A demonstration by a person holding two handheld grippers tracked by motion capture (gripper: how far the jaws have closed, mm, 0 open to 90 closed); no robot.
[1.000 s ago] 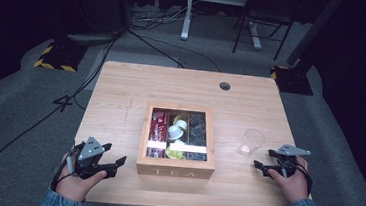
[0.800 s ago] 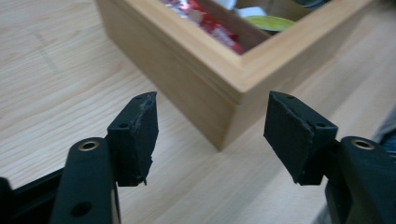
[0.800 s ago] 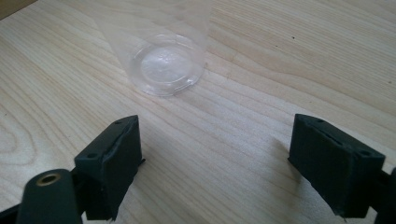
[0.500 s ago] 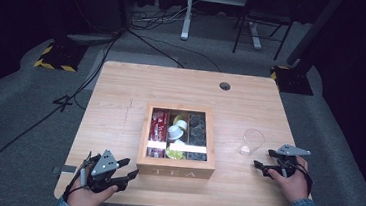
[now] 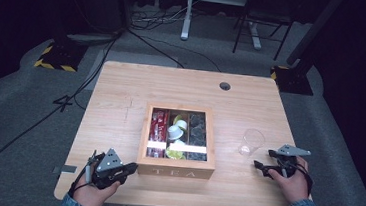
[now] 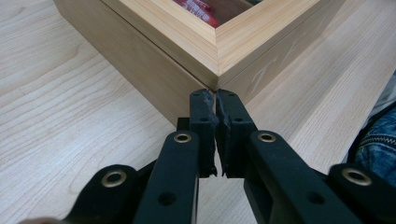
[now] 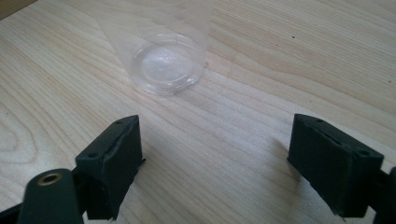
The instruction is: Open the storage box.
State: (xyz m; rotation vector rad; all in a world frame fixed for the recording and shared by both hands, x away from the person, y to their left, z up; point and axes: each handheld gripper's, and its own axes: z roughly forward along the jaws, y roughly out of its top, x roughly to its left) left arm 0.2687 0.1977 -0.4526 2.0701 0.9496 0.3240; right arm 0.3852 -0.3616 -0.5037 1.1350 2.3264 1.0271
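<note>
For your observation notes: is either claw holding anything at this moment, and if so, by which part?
Nothing is held. The left claw is shut and empty at the tea box corner; the right claw is open short of the plastic cup.

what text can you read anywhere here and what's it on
"TEA" on the front wall of the wooden box, pale letters; the left gripper view shows part of the "T".
The red packets in the box's left compartment carry print too small to read.
The clear cup bears no text that I can see.
</note>
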